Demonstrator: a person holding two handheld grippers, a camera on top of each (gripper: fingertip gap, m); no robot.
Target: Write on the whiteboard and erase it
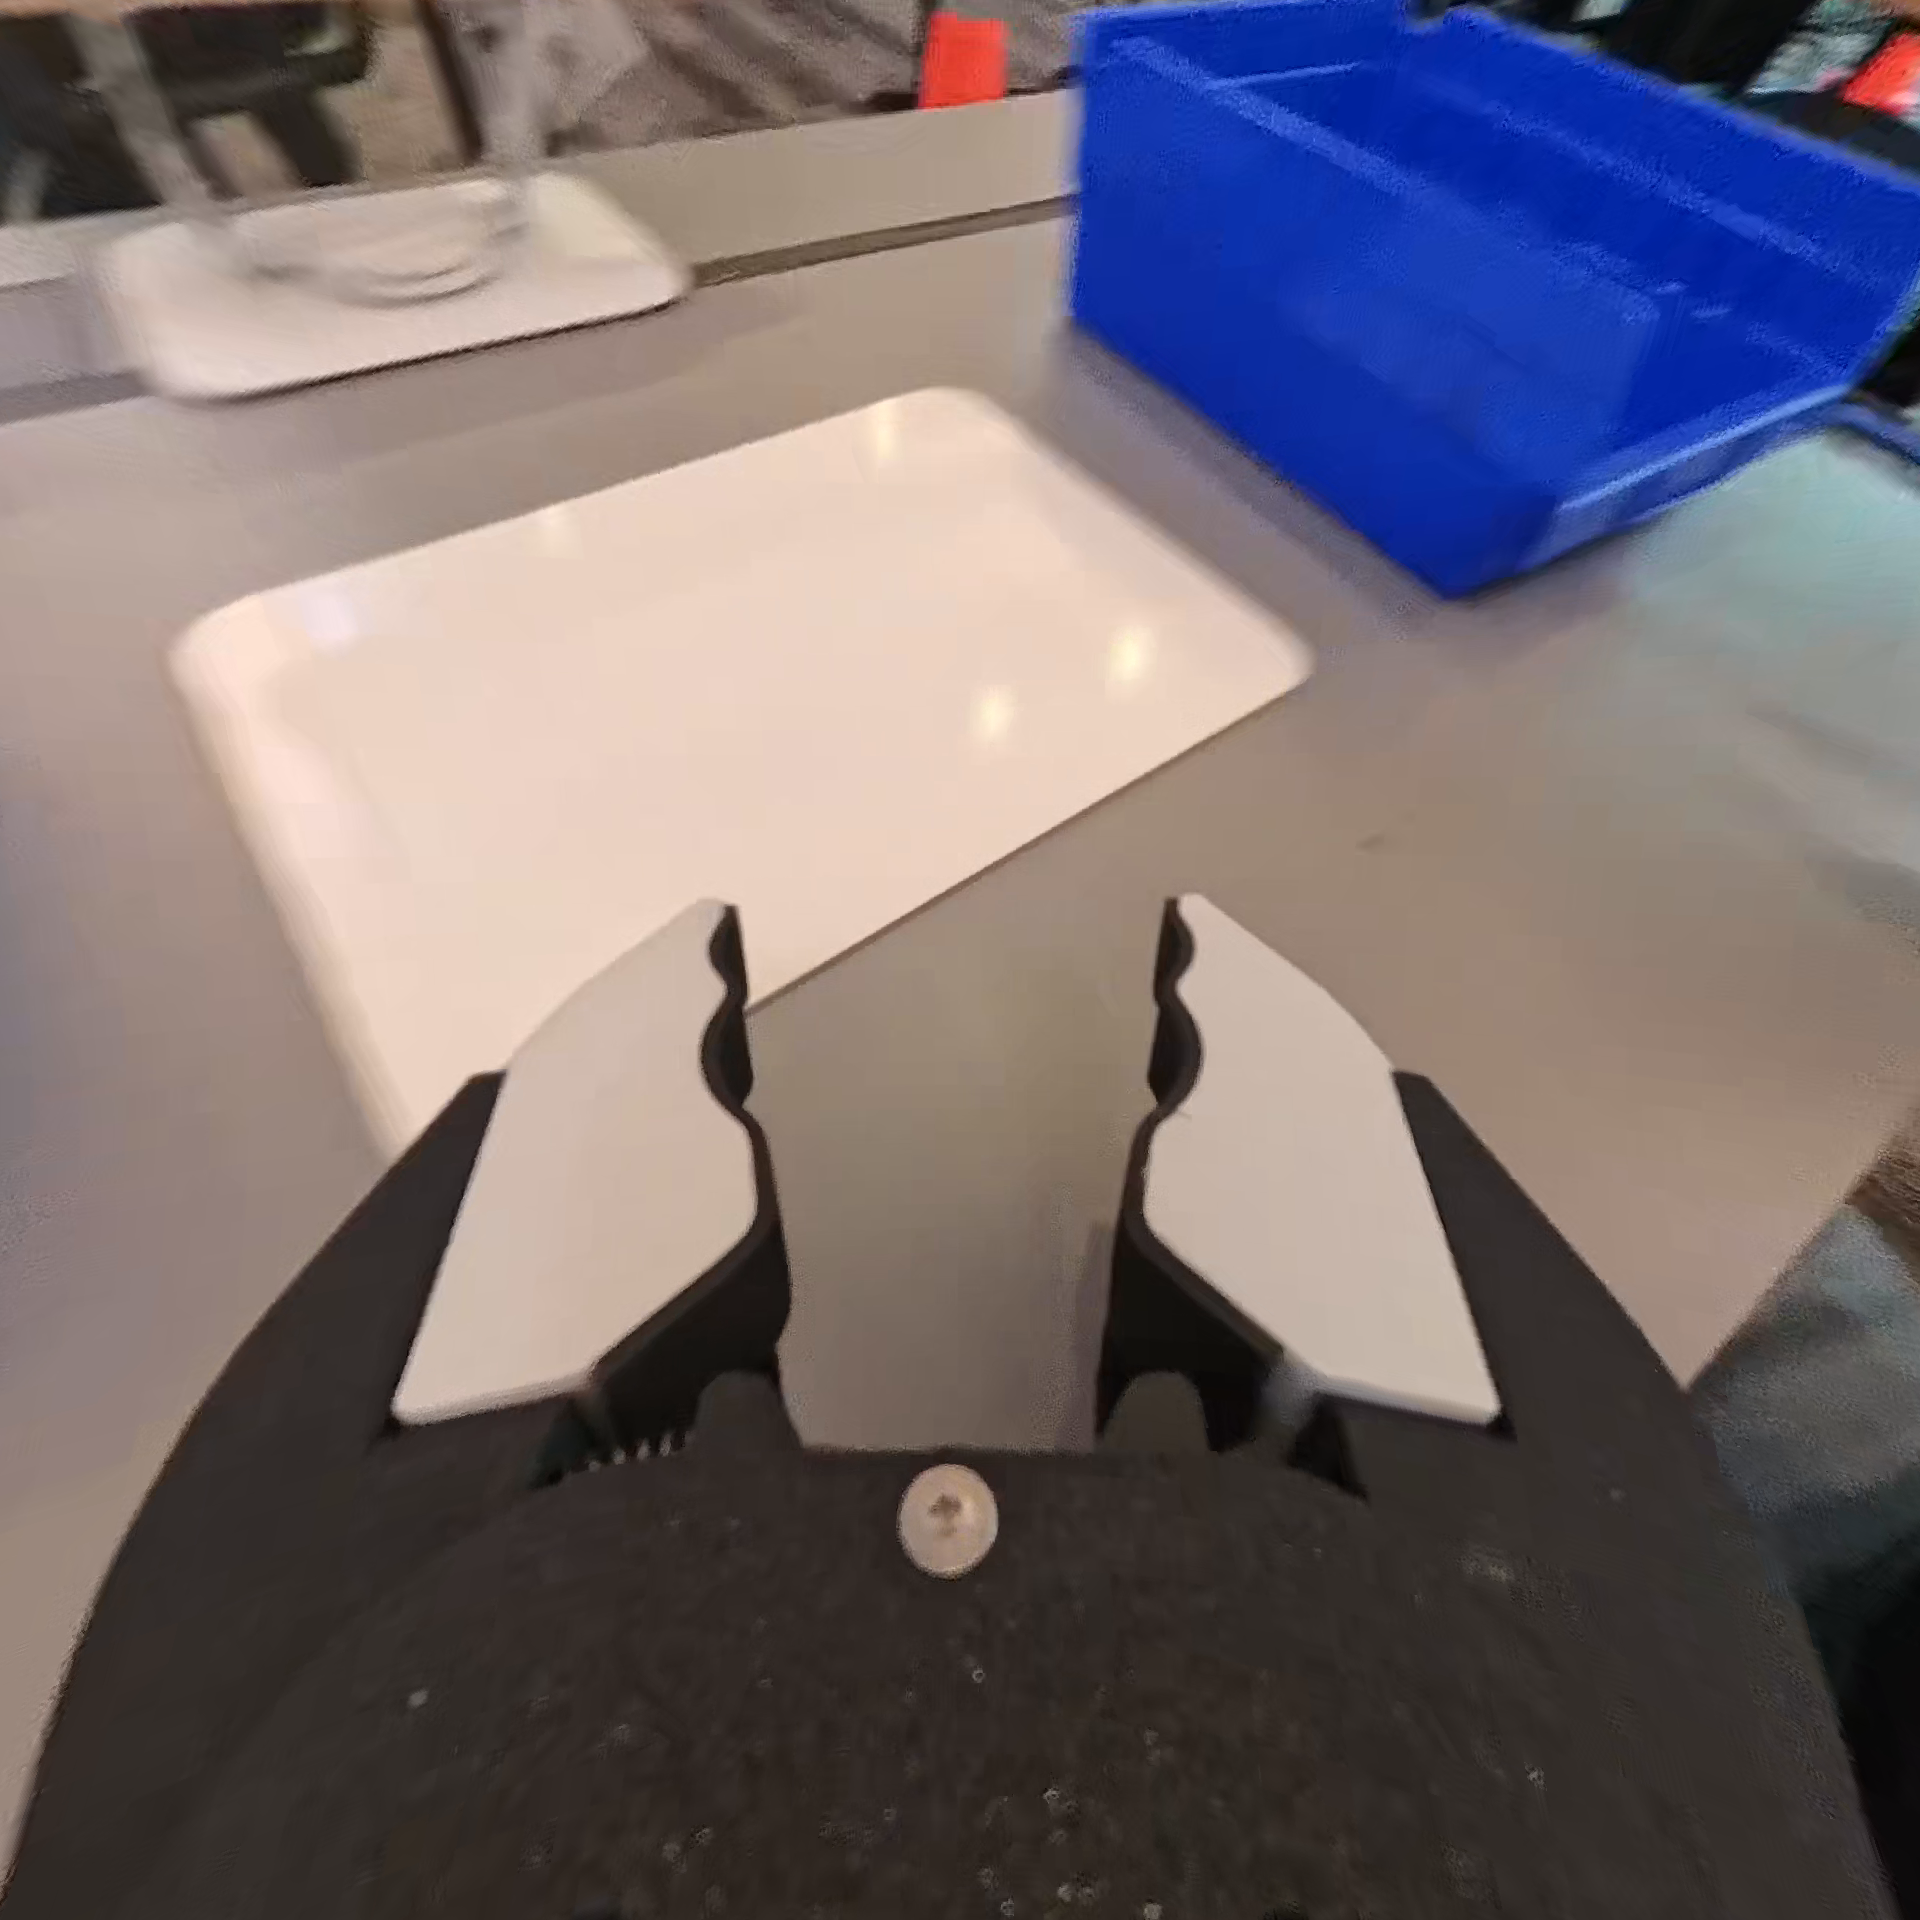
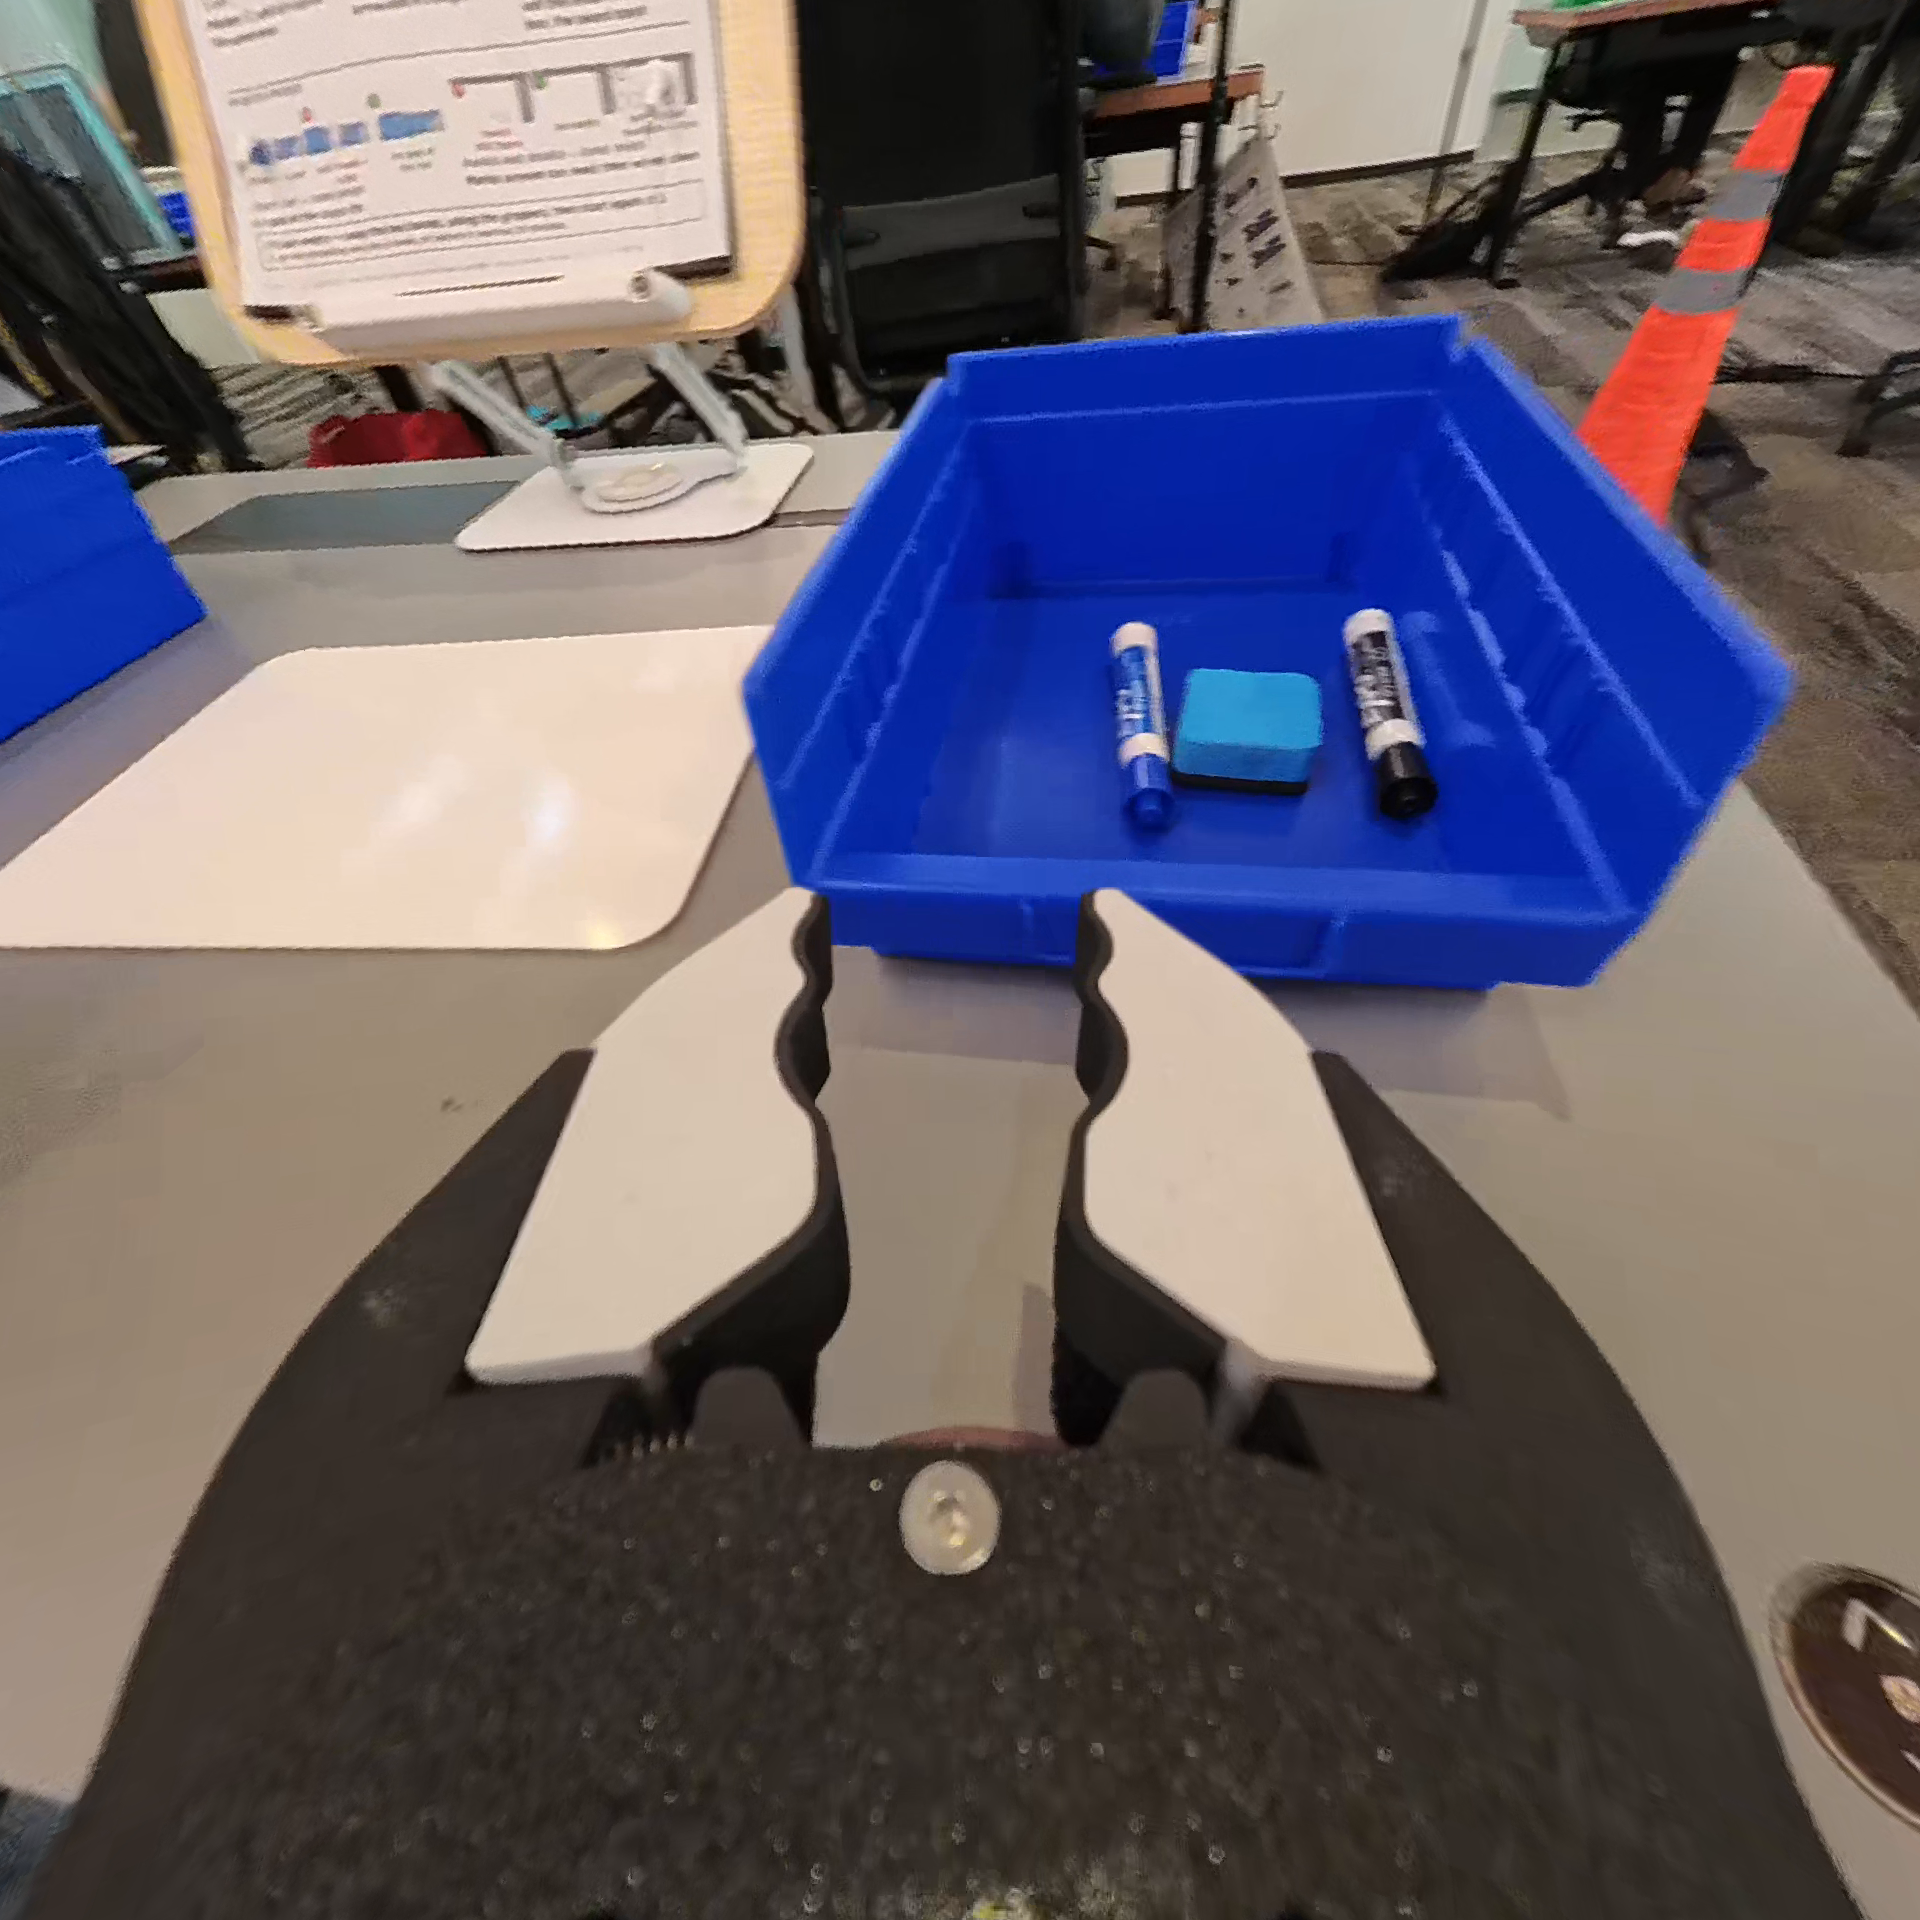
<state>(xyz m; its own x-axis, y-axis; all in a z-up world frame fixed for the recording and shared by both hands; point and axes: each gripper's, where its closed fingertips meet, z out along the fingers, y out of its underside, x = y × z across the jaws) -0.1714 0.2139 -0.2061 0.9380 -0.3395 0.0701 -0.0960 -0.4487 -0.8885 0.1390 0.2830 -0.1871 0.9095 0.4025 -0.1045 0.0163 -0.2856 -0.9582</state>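
Observation:
A blank white whiteboard [image 1: 727, 675] lies flat on the grey table; it also shows in the right wrist view [image 2: 384, 800]. A blue bin [image 2: 1247, 499] stands to its right and holds a blue marker [image 2: 1138, 722], a blue eraser [image 2: 1247, 727] and a black marker [image 2: 1387, 712]. My left gripper [image 1: 956, 914] is open and empty, above the whiteboard's near right corner. My right gripper [image 2: 951, 914] is open and empty, just in front of the bin's low front wall. The bin also shows in the left wrist view [image 1: 1455, 291].
A document stand with a printed sheet [image 2: 468, 156] rests on a white base [image 2: 644, 499] at the table's far side. Another blue bin [image 2: 73, 582] stands at the left. An orange cone [image 2: 1704, 270] is on the floor to the right. A round dark disc [image 2: 1860, 1694] is in the tabletop near right.

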